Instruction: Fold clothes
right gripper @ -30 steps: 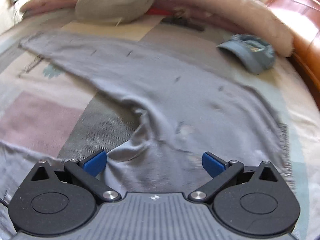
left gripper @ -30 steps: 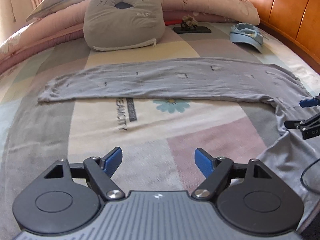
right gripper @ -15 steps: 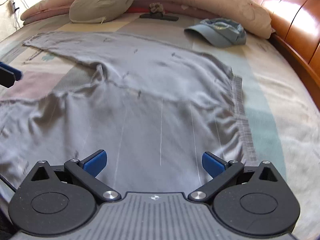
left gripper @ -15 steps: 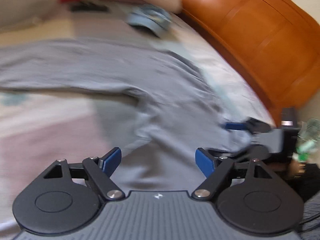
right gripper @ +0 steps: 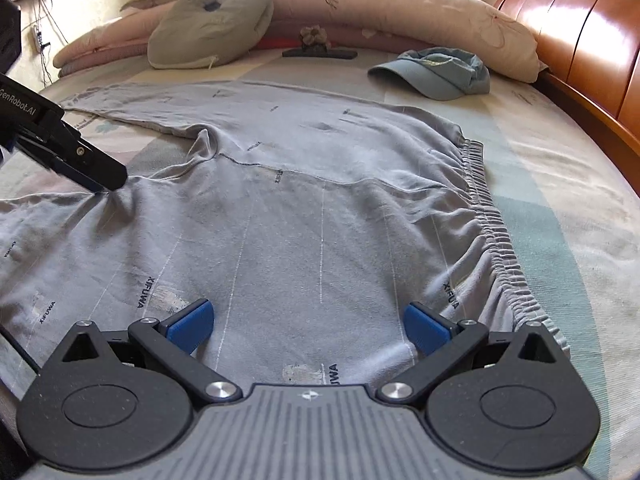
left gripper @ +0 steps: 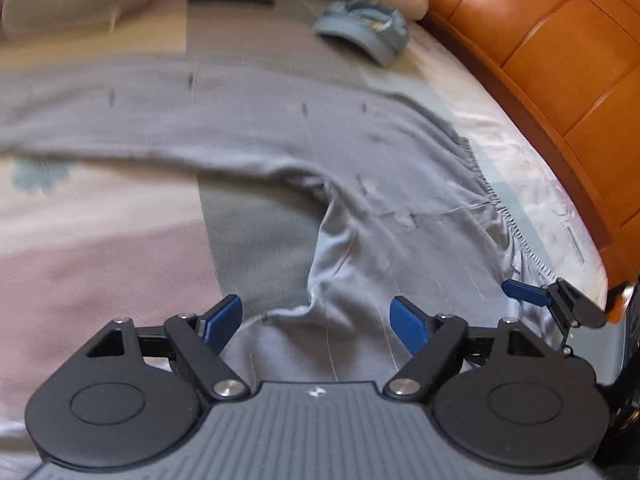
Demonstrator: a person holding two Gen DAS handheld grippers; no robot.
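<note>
Grey trousers lie spread on the bed, one leg stretching away to the left and the elastic waistband on the right. My right gripper is open just above the seat of the trousers, close to the near edge, with nothing pinched. In the left wrist view the trousers fill the middle. My left gripper is open over the crumpled fold where the near leg meets the crotch. The left gripper's finger reaches in from the left, its tip at the cloth. A right finger shows by the waistband.
A blue cap lies beyond the waistband. A grey cushion, a pink bolster and a small dark stand sit at the far side. A wooden bed frame runs along the right. The patchwork bedspread lies beneath.
The left view has swung right, from the long leg to the crotch and waist. The right gripper has pulled back and lower toward the waist end. Both grippers' jaws stay wide apart.
</note>
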